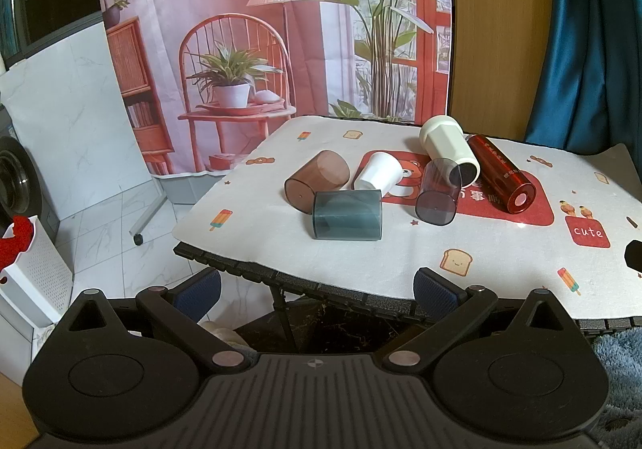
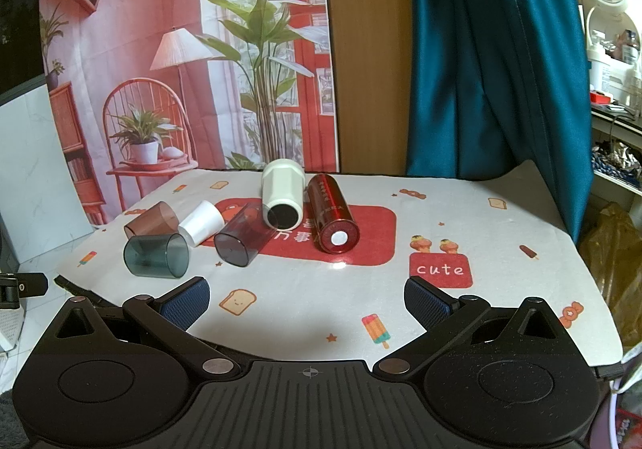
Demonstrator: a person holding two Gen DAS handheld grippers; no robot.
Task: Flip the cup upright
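Several cups lie on their sides on the table's patterned cloth. There is a teal clear cup, a brown clear cup, a small white cup, a smoky purple cup, a cream faceted cup and a red cup. My left gripper is open and empty at the table's near left edge. My right gripper is open and empty above the cloth, short of the cups.
A printed backdrop hangs behind the table. A blue curtain is at the back right. A white perforated bin stands on the tiled floor to the left. Shelves with clutter are far right.
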